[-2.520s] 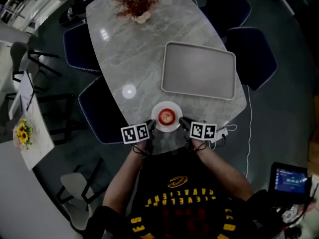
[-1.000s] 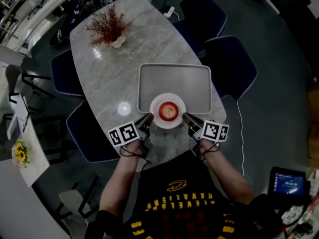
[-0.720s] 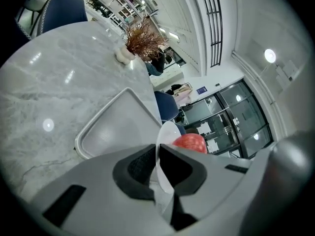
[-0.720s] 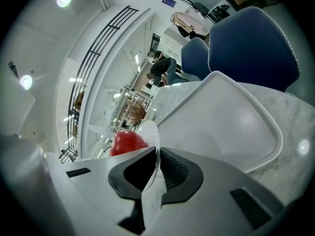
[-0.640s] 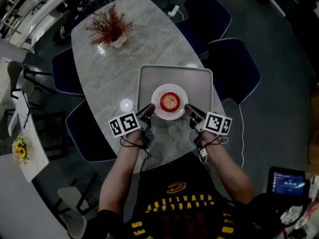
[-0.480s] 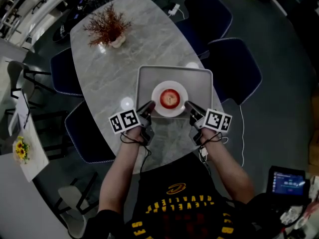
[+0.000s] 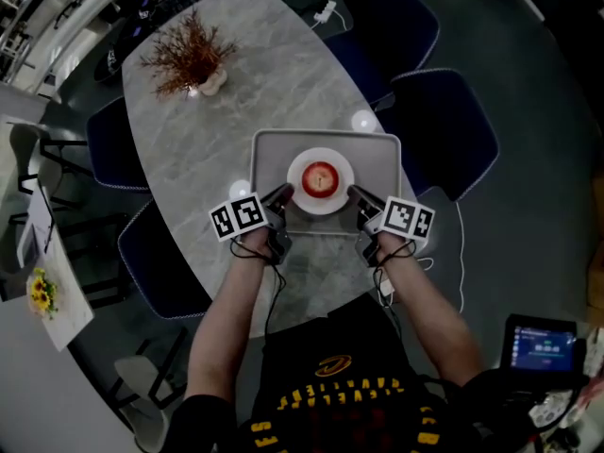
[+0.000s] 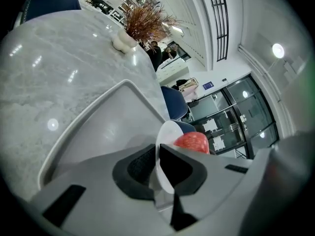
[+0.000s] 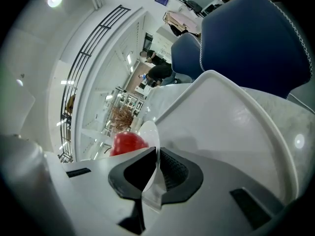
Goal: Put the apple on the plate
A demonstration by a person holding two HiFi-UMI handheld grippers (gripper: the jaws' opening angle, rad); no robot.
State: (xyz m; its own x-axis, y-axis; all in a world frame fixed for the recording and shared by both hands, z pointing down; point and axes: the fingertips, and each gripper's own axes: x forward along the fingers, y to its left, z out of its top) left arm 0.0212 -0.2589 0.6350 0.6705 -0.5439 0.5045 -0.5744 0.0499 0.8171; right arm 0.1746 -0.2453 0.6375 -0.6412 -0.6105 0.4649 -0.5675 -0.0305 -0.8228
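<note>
A red apple (image 7: 320, 176) sits on a white plate (image 7: 300, 193). The plate hangs just above the grey tray (image 7: 274, 151) in the head view. My left gripper (image 7: 282, 196) is shut on the plate's left rim and my right gripper (image 7: 356, 193) is shut on its right rim. In the left gripper view the plate (image 8: 165, 146) runs edge-on between the dark pads (image 8: 139, 167), the apple (image 8: 193, 141) behind it. In the right gripper view the plate (image 9: 150, 132) is pinched the same way, with the apple (image 9: 126, 143) at its left.
The tray lies on a marble table (image 7: 189, 130) with a vase of dried twigs (image 7: 186, 57) at the far end. Blue chairs (image 7: 441, 125) stand along the right side, another (image 7: 156, 262) at the left. A screen (image 7: 541, 344) glows on the floor at lower right.
Both grippers carried the plate with the apple forward from the table's near edge to over the tray and a little lower. The grips have not changed.
</note>
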